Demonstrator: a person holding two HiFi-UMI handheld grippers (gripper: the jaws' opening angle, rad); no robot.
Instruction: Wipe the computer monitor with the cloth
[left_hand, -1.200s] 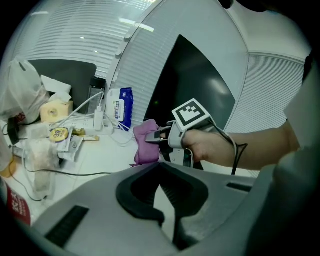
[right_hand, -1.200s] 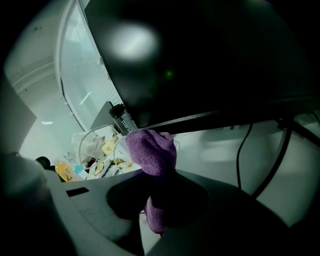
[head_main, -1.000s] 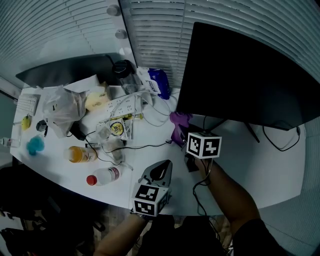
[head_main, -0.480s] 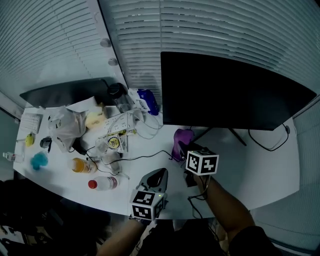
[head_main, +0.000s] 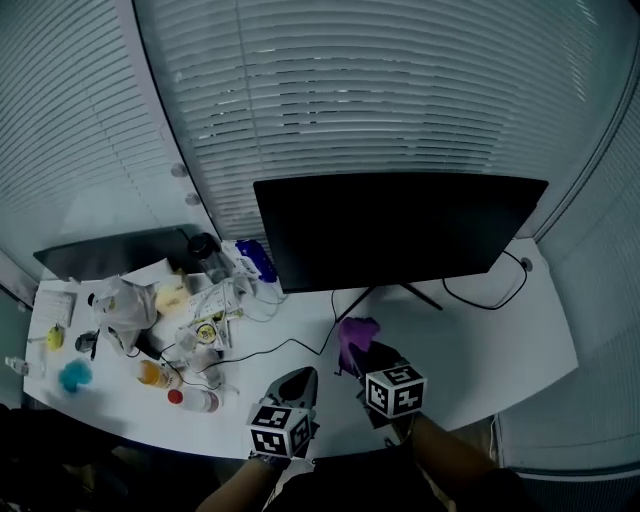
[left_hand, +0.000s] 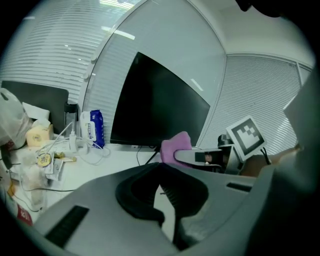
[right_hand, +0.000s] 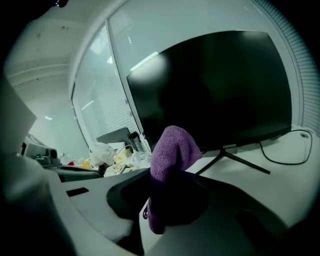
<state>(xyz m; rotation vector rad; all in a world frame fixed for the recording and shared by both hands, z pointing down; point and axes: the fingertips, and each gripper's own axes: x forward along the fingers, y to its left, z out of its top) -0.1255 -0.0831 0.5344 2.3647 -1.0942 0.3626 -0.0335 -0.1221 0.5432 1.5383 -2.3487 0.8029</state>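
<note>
A black computer monitor (head_main: 395, 228) stands on its stand at the back of the white desk (head_main: 480, 345), screen dark; it also fills the right gripper view as the monitor (right_hand: 215, 90) and shows in the left gripper view as the monitor (left_hand: 155, 112). My right gripper (head_main: 362, 352) is shut on a purple cloth (head_main: 353, 333), which sticks up from its jaws as the cloth (right_hand: 172, 147), a little in front of the screen and apart from it. My left gripper (head_main: 298, 385) hangs low near the desk's front edge, jaws shut with nothing between them.
Clutter fills the desk's left side: a white plastic bag (head_main: 125, 303), an orange bottle (head_main: 152, 374), a red-capped bottle (head_main: 192, 400), a power strip with cables (head_main: 215, 300), a blue packet (head_main: 255, 260). A laptop (head_main: 110, 252) lies behind. Window blinds back the monitor.
The head view has tilted up and pulled back, so the monitor now sits centred and whole. Both grippers stay low in front, the right one still holding the cloth.
</note>
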